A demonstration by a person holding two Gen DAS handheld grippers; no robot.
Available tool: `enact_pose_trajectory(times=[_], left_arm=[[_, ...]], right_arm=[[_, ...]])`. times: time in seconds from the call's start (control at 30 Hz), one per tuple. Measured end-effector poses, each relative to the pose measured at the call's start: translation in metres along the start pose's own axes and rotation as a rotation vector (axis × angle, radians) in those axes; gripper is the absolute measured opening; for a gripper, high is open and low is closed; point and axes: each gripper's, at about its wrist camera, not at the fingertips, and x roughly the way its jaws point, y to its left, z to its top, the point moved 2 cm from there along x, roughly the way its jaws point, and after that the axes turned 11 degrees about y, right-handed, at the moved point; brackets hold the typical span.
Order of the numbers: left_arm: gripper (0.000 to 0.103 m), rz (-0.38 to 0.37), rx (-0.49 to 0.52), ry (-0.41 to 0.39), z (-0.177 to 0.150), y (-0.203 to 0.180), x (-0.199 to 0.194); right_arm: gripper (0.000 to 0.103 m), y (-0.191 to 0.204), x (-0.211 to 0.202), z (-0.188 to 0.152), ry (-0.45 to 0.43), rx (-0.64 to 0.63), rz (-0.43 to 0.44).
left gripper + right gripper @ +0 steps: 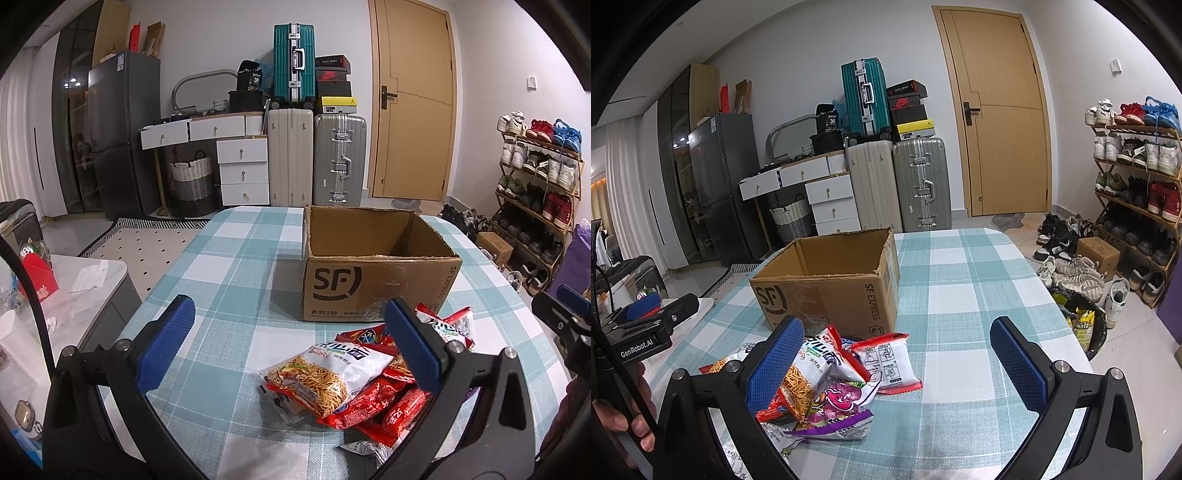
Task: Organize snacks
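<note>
Snack packets [354, 387] are lying heaped on the checked tablecloth [229, 266] near an open cardboard box [376, 266], both left gripper [288, 354] and right gripper [897, 365] hovering spread wide, gripping nothing

Cardboard box [380, 266] on surface [229, 258], centre-right of left wrist frame, open side up. Snack pile [369, 373] just before box, lower right. Suitcases [317, 155] behind surface, top centre. Shoe rack [539, 177] far right. Same box [827, 280] left of centre in right wrist frame, snack pile [827, 384] lower left.
</note>
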Motion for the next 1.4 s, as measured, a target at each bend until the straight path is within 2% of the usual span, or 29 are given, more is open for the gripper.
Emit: enact_pose_trajectory(times=[0.53,0.77,1.07,1.4], left_arm=[[0.102,-0.019,0.012,0.004,0.0,0.003,0.001],[0.102,-0.015,-0.006,0.022,0.002,0.021,0.01],[0.102,-0.056,-0.087,0.061,0.003,0.053,0.021],[0.102,-0.053,-0.133,0.101,0.001,0.079,0.035]], right_arm=[[0.103,-0.003,-0.002,0.002,0.013,0.001,0.018],[0.103,0.004,0.018,-0.003,0.113,-0.022,0.096],[0.103,0.042,0.051,-0.014,0.228,-0.107,0.236],[0.103,0.061,0.09,-0.011,0.299,-0.126,0.237]])
